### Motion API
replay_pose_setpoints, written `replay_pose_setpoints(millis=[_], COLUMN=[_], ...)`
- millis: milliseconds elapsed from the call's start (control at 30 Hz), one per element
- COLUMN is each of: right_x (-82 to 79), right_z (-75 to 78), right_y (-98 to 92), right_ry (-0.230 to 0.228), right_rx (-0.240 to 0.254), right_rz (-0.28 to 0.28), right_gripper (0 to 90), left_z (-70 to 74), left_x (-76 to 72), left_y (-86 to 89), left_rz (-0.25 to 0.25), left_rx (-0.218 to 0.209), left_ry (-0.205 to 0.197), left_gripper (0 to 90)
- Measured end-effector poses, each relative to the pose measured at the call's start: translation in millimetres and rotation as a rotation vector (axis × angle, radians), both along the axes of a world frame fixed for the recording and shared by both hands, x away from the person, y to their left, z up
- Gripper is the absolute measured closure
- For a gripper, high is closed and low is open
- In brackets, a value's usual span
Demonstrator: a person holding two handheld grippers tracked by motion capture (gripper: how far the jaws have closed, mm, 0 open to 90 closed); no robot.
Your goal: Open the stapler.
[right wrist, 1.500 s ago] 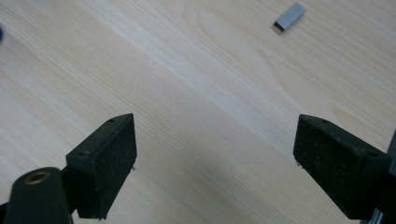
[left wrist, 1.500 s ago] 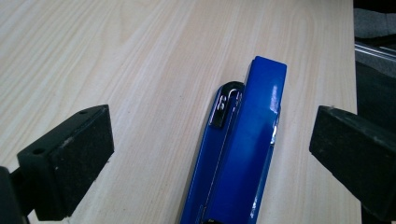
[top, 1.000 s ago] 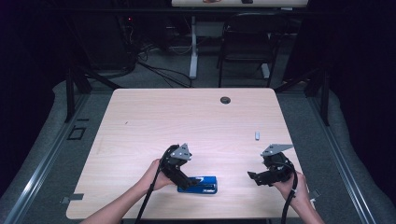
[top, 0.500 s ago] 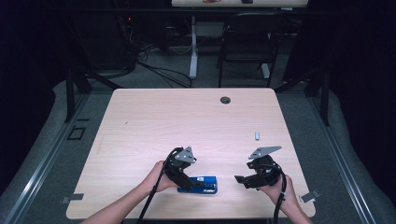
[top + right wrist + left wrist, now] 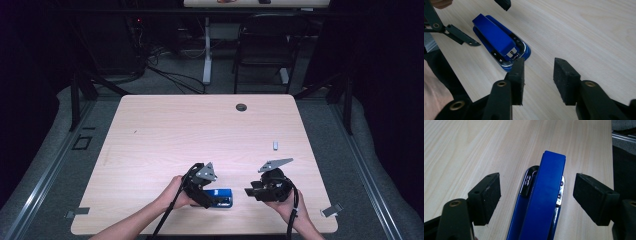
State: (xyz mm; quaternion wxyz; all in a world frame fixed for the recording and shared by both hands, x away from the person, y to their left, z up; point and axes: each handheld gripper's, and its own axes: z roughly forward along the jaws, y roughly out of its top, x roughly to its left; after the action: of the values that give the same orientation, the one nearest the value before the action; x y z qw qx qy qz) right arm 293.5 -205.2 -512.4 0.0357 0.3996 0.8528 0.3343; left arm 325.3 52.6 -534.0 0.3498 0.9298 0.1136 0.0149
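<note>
A blue stapler (image 5: 222,198) lies flat near the table's front edge. My left gripper (image 5: 210,198) straddles its rear half. In the left gripper view the stapler (image 5: 544,202) runs up between the two pads (image 5: 487,195), with a gap on each side. The jaws have just been closing and stand open, touching nothing. My right gripper (image 5: 248,191) hovers just right of the stapler and points left at it. In the right gripper view the stapler's metal nose (image 5: 511,53) sits just beyond the left pad (image 5: 517,75). Those jaws (image 5: 539,80) have just been closing too, with bare table between them.
A small pale piece (image 5: 275,145) lies on the table's right side, and a black grommet (image 5: 241,107) sits near the far edge. A chair (image 5: 265,45) and desk legs stand beyond the table. The table's front edge (image 5: 200,233) is close below both hands.
The right hand has moved left toward the stapler and its jaws have narrowed. The left gripper has settled slightly lower over the stapler.
</note>
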Motion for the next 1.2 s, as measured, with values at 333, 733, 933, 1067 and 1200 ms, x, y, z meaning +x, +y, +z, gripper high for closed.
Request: replay_pose_setpoints(millis=[333, 733, 933, 1067, 1200], right_x=[7.3, 10.6, 10.7, 11.3, 11.9], right_z=[-10.7, -16.0, -18.0, -21.3, -23.5], right_y=[8.4, 11.9, 16.6, 19.9, 20.8], right_ry=[0.118, 0.169, 0.177, 0.195, 0.211], right_rx=[0.049, 0.113, 0.113, 0.118, 0.110], right_rz=[-0.046, -0.090, -0.092, -0.094, -0.094], right_gripper=[79.3, 85.8, 85.2, 84.6, 84.4], left_z=[-6.1, -8.4, -8.8, -11.3, -12.6], left_x=[-3.3, -6.0, -7.9, -7.9, -6.1], left_y=[-12.6, -23.5, -30.3, -34.5, -34.6], left_rz=[-0.028, -0.054, -0.085, -0.091, -0.091], left_rx=[0.023, 0.031, 0.048, 0.067, 0.060], left_ry=[-0.014, -0.046, -0.057, -0.059, -0.074], left_gripper=[33.2, 49.2, 51.6, 53.3, 60.5])
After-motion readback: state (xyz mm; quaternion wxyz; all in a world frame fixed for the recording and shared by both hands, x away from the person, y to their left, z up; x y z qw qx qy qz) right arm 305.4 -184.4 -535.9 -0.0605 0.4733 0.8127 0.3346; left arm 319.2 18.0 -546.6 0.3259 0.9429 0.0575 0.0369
